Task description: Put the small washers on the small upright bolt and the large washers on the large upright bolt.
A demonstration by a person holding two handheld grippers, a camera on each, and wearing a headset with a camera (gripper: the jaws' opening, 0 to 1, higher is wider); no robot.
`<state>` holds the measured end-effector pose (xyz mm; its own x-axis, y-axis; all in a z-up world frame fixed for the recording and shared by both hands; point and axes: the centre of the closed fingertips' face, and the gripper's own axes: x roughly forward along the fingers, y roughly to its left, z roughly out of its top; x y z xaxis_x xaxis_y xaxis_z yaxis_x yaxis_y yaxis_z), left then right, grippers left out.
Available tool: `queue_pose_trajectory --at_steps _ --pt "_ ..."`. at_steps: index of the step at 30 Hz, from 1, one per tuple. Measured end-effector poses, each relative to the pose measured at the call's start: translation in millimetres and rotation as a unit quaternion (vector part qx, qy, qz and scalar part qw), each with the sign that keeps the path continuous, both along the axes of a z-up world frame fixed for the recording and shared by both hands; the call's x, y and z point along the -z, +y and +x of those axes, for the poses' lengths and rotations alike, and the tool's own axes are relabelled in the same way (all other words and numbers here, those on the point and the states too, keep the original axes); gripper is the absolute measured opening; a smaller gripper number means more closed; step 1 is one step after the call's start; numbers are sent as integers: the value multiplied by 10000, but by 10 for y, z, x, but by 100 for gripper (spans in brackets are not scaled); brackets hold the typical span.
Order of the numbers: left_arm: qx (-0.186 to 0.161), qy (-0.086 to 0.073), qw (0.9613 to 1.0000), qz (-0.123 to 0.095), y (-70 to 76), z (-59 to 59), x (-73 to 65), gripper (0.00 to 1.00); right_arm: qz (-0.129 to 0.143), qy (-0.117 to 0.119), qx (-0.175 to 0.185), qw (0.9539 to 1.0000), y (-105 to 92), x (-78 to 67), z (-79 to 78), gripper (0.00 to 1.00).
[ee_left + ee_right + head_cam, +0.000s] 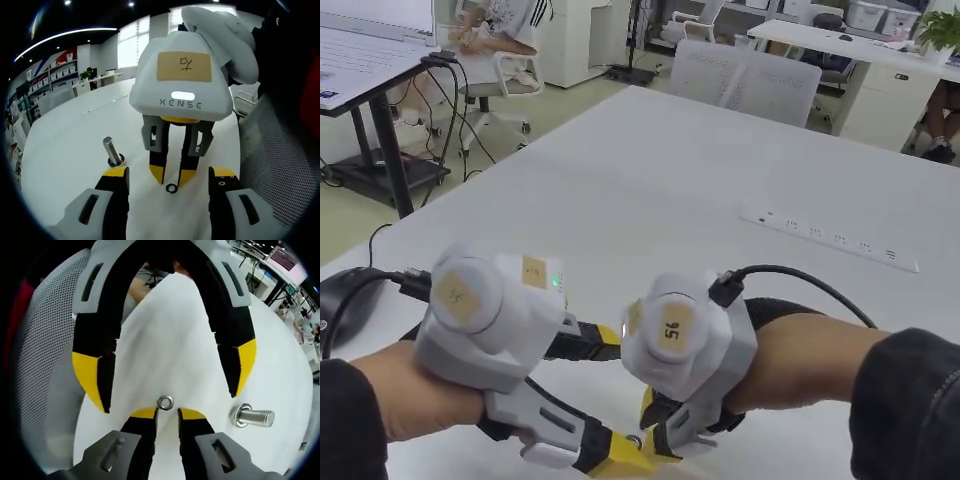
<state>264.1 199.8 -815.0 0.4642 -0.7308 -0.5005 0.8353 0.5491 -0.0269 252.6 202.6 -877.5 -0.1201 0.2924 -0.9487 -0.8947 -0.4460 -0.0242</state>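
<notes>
A small steel washer (165,402) lies flat on the white table (650,180). My right gripper (167,413) has its yellow tips just short of the washer, a narrow gap between them and nothing held. An upright threaded bolt (113,149) with a ring at its base stands beside the washer (171,188); the same bolt (253,417) lies to the right in the right gripper view. My left gripper (169,172) faces the right gripper (172,176) with jaws spread wide and empty. Both the left gripper (610,455) and the right gripper (660,440) meet low at the table's near edge.
A white power strip (830,240) lies on the table at the right. A grey mesh chair (745,85) stands at the far edge, and another mesh chair (280,165) sits by the near edge. A black cable (800,285) trails from the right gripper.
</notes>
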Motion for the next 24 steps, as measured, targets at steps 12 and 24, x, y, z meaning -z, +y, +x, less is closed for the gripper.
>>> queue_pose_trajectory --at_steps 12,24 --pt "-18 -14 10000 -17 -3 -4 -3 63 -15 -27 -61 10000 45 1 -30 15" --pt "-60 -27 10000 -28 8 -6 -12 63 -226 -76 150 9996 -101 3 105 15"
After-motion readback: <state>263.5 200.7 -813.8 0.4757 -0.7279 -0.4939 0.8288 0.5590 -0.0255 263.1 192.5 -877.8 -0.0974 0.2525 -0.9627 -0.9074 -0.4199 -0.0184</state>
